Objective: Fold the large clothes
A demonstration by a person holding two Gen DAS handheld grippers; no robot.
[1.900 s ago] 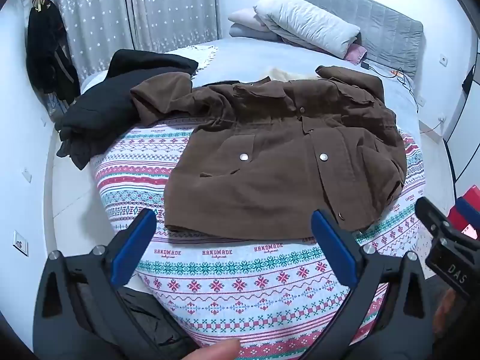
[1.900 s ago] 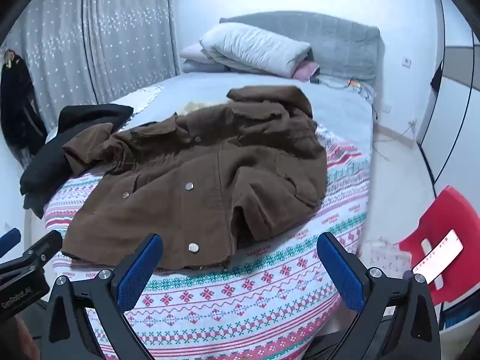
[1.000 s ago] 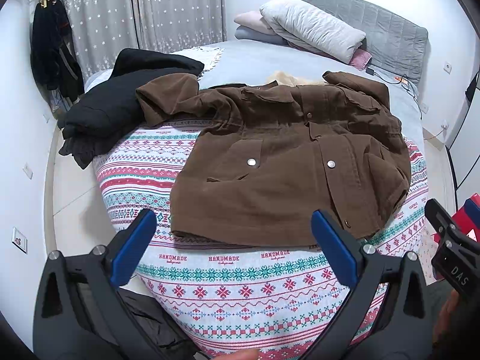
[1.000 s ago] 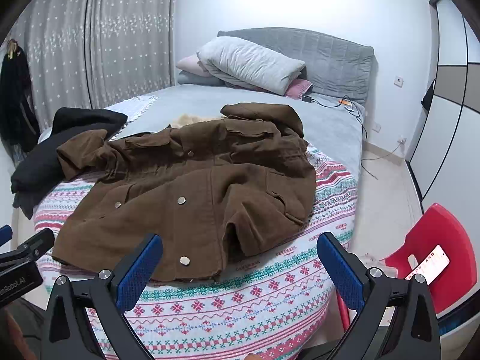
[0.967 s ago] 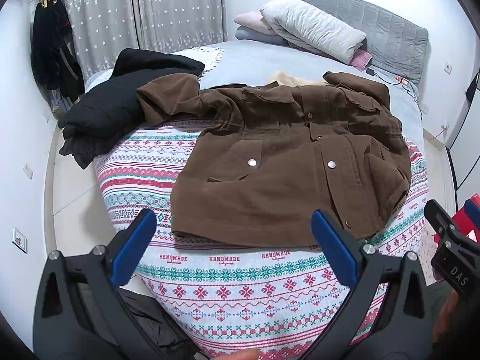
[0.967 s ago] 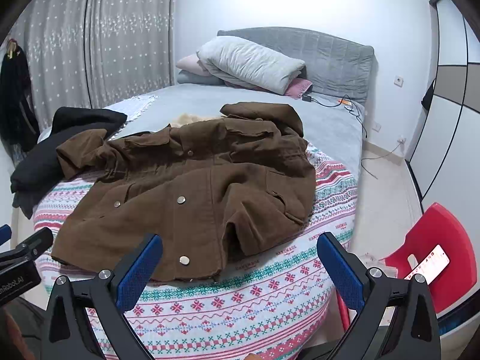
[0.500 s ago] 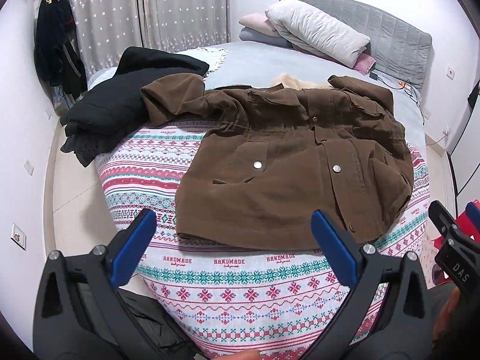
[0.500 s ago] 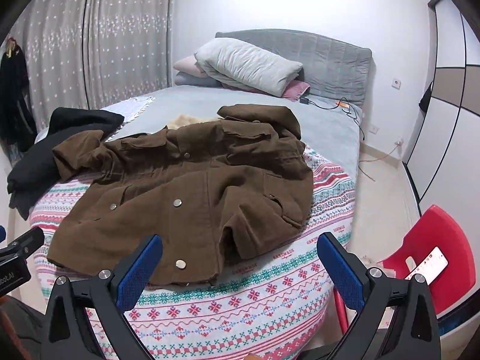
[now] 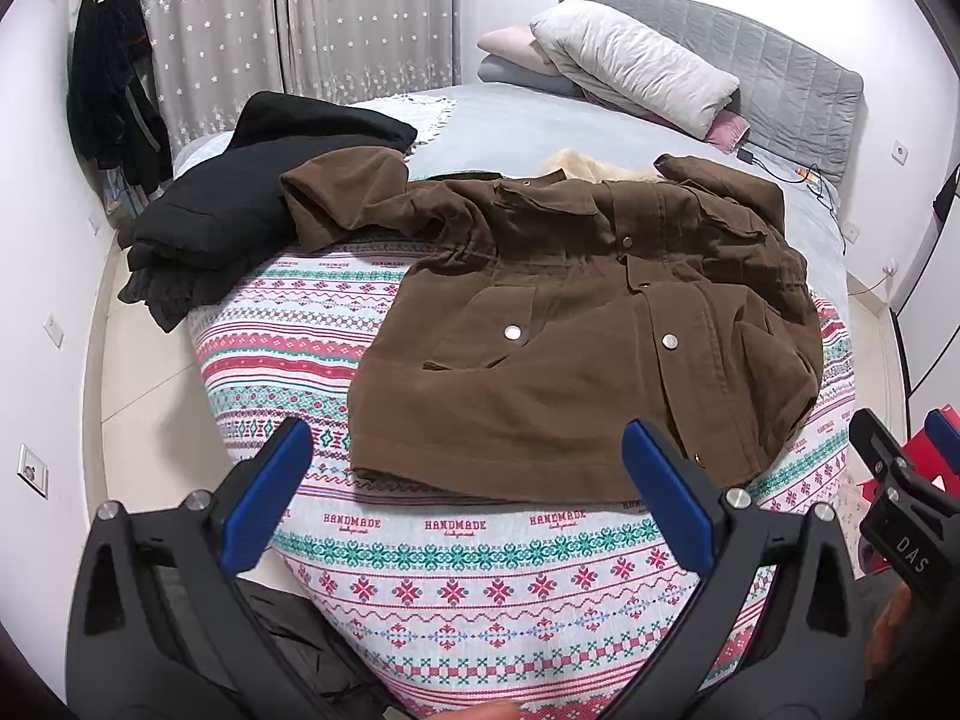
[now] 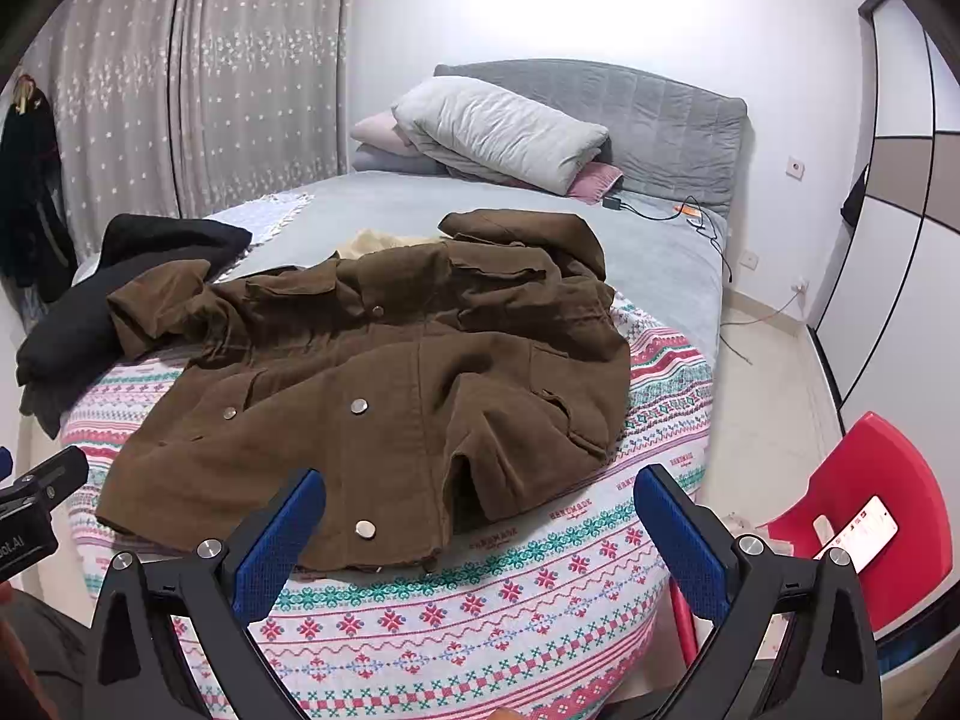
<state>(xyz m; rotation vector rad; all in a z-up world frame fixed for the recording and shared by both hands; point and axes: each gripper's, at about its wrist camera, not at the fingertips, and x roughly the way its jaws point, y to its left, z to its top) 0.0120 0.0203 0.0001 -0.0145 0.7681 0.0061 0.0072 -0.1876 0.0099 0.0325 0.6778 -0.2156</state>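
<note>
Left gripper (image 9: 462, 468): fingers spread wide, empty, low in the frame, short of the bed's foot.
Right gripper (image 10: 480, 516): also spread wide and empty, at the bottom of its frame.
Brown jacket (image 9: 576, 324): centre frame, front up, snaps showing, rumpled on the patterned blanket (image 9: 456, 546); one sleeve trails to the upper left.
Black clothes (image 9: 240, 216): heaped at left, touching that sleeve.
Pillows (image 9: 630, 60): stacked against the grey headboard, upper right.
Red chair (image 10: 876, 504): lower right, beside the bed, holding a phone (image 10: 855, 531).
</note>
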